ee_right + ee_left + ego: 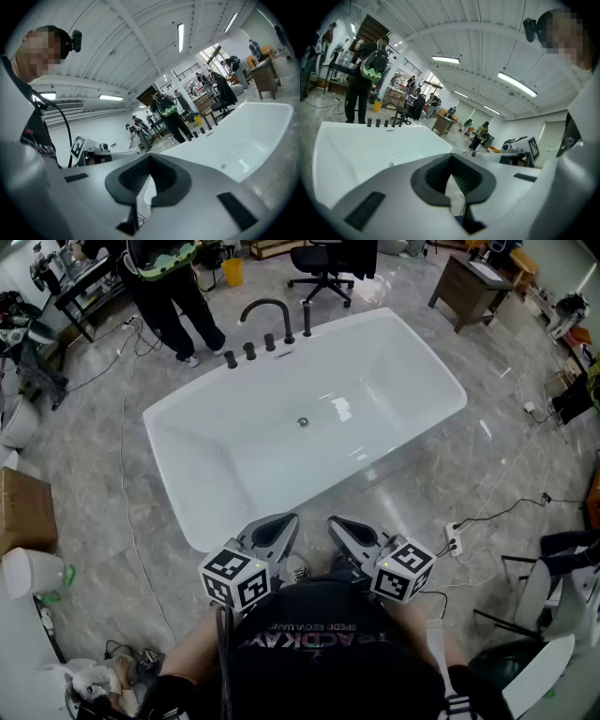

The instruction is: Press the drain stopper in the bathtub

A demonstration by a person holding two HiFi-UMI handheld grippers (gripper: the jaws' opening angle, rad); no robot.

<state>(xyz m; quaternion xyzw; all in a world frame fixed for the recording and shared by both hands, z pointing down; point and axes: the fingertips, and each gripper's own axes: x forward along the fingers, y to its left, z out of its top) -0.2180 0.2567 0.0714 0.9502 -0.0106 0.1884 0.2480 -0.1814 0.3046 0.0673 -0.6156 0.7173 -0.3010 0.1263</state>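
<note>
The white bathtub (394, 371) carries a black faucet (267, 310) on its far rim. The left claw (287, 520) and the right claw (337, 522) hover just outside the bathtub's near rim, each closed and empty. The drain stopper (302, 422) sits mid-bathtub, well apart from both.

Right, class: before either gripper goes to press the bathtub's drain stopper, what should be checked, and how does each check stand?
1. Drain stopper in plain sight on the bathtub floor: ok.
2. Nothing lying around the stopper: ok.
3. Left gripper, fingers together, holding nothing: ok.
4. Right gripper, fingers together, holding nothing: ok.
5. A gripper over the stopper: not ok; both sit outside the near rim, by the person's chest.
6. Stopper raised or already down: cannot tell, too small.
</note>
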